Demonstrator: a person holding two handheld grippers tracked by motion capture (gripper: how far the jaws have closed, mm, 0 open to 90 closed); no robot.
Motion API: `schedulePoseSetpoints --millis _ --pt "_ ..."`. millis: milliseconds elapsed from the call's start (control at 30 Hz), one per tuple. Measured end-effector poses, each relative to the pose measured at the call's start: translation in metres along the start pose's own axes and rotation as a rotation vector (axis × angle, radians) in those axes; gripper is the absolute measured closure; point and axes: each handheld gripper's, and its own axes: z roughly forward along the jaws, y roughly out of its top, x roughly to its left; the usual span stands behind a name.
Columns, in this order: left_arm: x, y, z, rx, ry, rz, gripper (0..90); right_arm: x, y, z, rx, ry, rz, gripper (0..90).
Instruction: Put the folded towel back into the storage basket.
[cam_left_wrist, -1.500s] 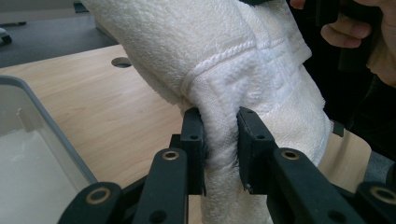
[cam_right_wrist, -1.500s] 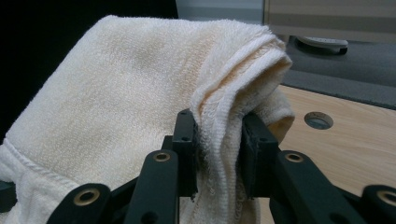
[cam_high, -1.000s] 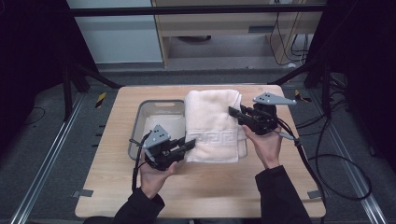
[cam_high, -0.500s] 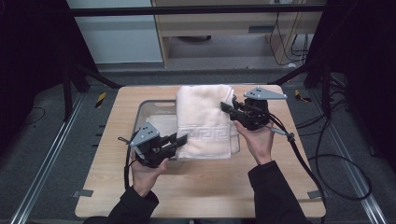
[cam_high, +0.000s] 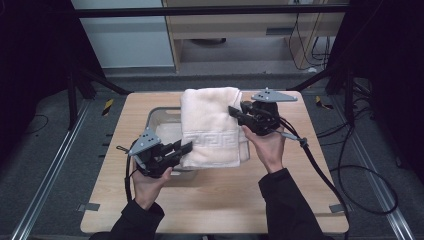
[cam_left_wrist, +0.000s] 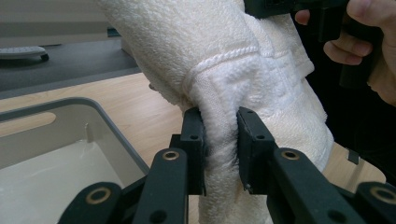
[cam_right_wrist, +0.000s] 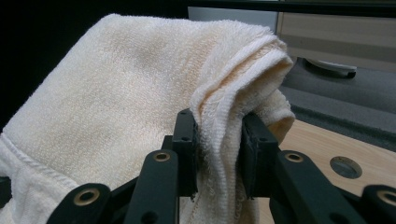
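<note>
Dark floor and black framing surround a pale wooden table (cam_high: 215, 200), seen from above, with a person's forearms coming in from the bottom edge. On the left part of the table sits a shallow grey tub (cam_high: 160, 116). Just in front of it, the left gripper (cam_high: 186, 148) is held in the person's left hand (cam_high: 145, 184). Its two black fingers (cam_left_wrist: 194, 149) are drawn close together and pinch the near left corner of a folded cream towel (cam_high: 210, 125), at the hem, with the cloth bunched between the pads. The towel, with a woven key pattern near its lower edge, is stretched between the two grippers over the tub and the middle of the table. To the right, the right gripper (cam_high: 232, 111) is held in the right hand (cam_high: 270, 146). Its fingers (cam_right_wrist: 187, 154) are likewise narrow and clamp a thick fold at the towel's far right edge. A black cable (cam_high: 320, 175) trails from it across the table's right side.
</note>
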Motion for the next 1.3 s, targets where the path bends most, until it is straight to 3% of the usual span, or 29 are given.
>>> schedulePoseSetpoints --millis 767,1300 --pt "0.024 0.002 -0.03 -0.029 0.043 -0.022 73.7 0.029 0.018 0.027 -0.006 0.022 -0.028 70.7" --pt "0.037 0.001 -0.042 -0.038 0.075 -0.038 73.7 0.039 0.02 0.043 -0.018 0.042 -0.023 70.7"
